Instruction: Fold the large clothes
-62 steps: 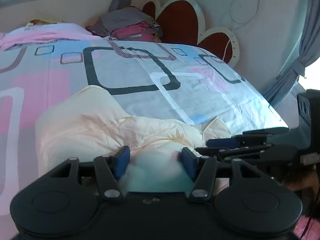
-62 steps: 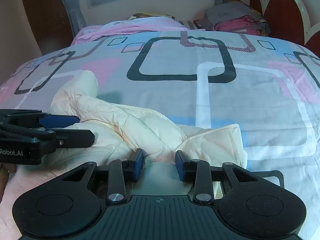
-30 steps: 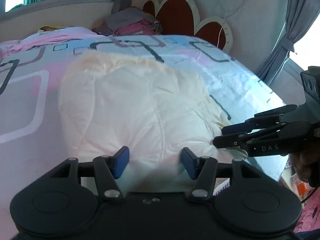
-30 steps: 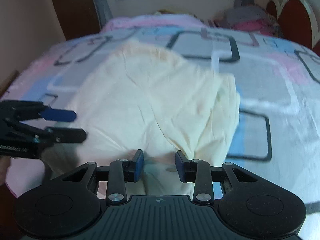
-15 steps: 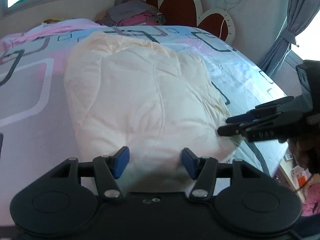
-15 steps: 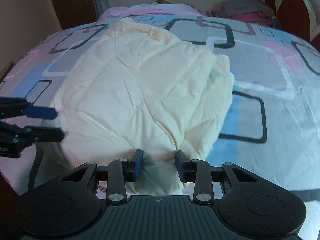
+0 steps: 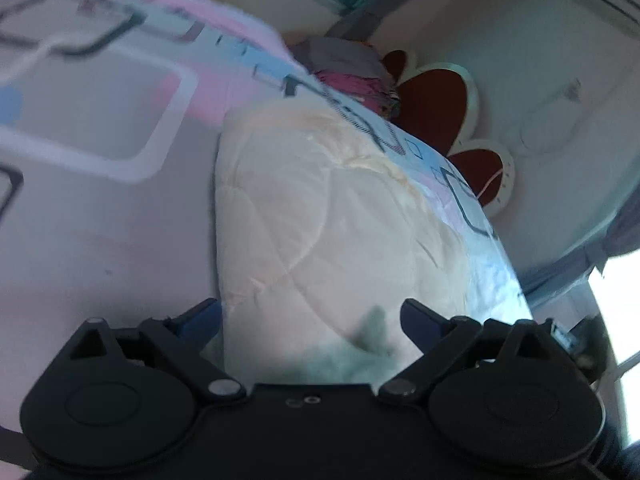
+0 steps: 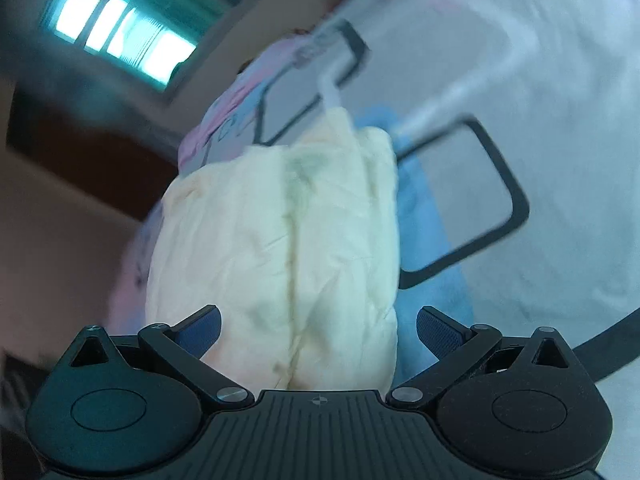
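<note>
A cream quilted garment [image 7: 320, 232] lies spread along the patterned bed sheet [image 7: 100, 216]. Its near edge runs between the blue pads of my left gripper [image 7: 311, 317], whose jaws stand wide apart and do not press the cloth. In the right wrist view the same garment [image 8: 280, 240] reaches from the bed down to my right gripper [image 8: 318, 326], which is also wide open with the cloth edge lying loose between its fingers. Both views are tilted and blurred.
A pile of folded clothes [image 7: 348, 68] sits at the head of the bed by a red flower-shaped headboard [image 7: 432, 96]. A curtain [image 7: 616, 232] hangs at the right. A window [image 8: 120, 32] and a dark wooden wardrobe [image 8: 72, 152] stand beyond the bed.
Both grippers have opened wide and let go of the garment edge. Both cameras have tilted sharply. The other gripper is gone from each view.
</note>
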Available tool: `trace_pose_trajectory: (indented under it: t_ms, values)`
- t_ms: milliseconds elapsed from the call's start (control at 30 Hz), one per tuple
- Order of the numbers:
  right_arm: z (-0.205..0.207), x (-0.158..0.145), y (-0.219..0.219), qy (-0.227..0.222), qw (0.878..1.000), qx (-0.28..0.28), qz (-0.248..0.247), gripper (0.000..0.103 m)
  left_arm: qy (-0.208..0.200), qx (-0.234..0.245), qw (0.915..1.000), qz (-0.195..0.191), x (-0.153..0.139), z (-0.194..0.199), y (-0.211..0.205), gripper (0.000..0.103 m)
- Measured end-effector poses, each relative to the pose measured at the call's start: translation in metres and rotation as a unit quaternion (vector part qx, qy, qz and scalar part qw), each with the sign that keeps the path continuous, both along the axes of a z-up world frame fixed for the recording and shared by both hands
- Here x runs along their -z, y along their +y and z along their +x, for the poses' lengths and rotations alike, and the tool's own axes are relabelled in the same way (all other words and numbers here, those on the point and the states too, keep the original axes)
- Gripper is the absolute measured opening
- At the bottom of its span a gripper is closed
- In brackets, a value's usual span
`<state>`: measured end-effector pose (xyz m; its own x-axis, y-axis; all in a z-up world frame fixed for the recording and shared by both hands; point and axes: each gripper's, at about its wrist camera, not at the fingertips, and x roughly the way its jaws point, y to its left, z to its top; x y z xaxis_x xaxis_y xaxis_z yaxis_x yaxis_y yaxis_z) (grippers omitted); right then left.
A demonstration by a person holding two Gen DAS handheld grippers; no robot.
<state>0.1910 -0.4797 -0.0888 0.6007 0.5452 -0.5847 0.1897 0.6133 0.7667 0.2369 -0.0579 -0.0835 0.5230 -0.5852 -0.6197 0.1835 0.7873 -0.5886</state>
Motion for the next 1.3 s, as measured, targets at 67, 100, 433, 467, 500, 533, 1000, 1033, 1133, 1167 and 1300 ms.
trace_pose_trajectory:
  t_ms: [67, 100, 433, 467, 500, 533, 1000, 1033, 1133, 1167, 1300]
  values:
    - [0.005, 0.01, -0.006, -0.002, 1.0, -0.002, 0.03, 0.103, 0.013, 0.0, 0.9998, -0.013, 0.008, 0.006, 0.0, 0.092]
    - [0.007, 0.014, -0.008, -0.002, 0.999, -0.008, 0.042, 0.103, 0.019, 0.003, 0.9997, -0.015, 0.011, 0.009, -0.001, 0.092]
    - [0.041, 0.026, 0.004, 0.033, 0.993, -0.096, 0.055, 0.103, 0.052, 0.006, 0.9982, -0.031, 0.031, 0.019, -0.002, 0.093]
    - [0.048, 0.029, 0.008, 0.035, 0.992, -0.106, 0.055, 0.103, 0.055, 0.004, 0.9978, -0.036, 0.033, 0.022, -0.001, 0.093]
    - [0.05, 0.029, 0.01, 0.036, 0.992, -0.111, 0.055, 0.103, 0.059, 0.001, 0.9973, -0.043, 0.035, 0.023, 0.0, 0.093]
    - [0.053, 0.03, 0.012, 0.037, 0.991, -0.117, 0.053, 0.103, 0.062, 0.0, 0.9969, -0.048, 0.036, 0.025, 0.0, 0.093]
    - [0.072, 0.033, 0.048, -0.02, 0.983, -0.18, 0.038, 0.08, 0.066, -0.001, 0.9945, -0.081, 0.046, 0.035, -0.009, 0.076]
    - [0.072, 0.034, 0.049, -0.022, 0.983, -0.179, 0.046, 0.075, 0.06, 0.004, 0.9949, -0.081, 0.044, 0.034, -0.008, 0.072]
    - [0.067, 0.026, 0.051, -0.038, 0.982, -0.182, 0.035, 0.063, 0.045, 0.027, 0.9951, -0.083, 0.038, 0.033, -0.007, 0.067]
    - [0.066, 0.022, 0.053, -0.043, 0.982, -0.18, 0.032, 0.061, 0.038, 0.036, 0.9951, -0.084, 0.036, 0.033, -0.007, 0.067]
    - [0.057, 0.004, 0.058, -0.064, 0.983, -0.173, 0.016, 0.056, 0.012, 0.068, 0.9936, -0.089, 0.026, 0.036, -0.003, 0.067]
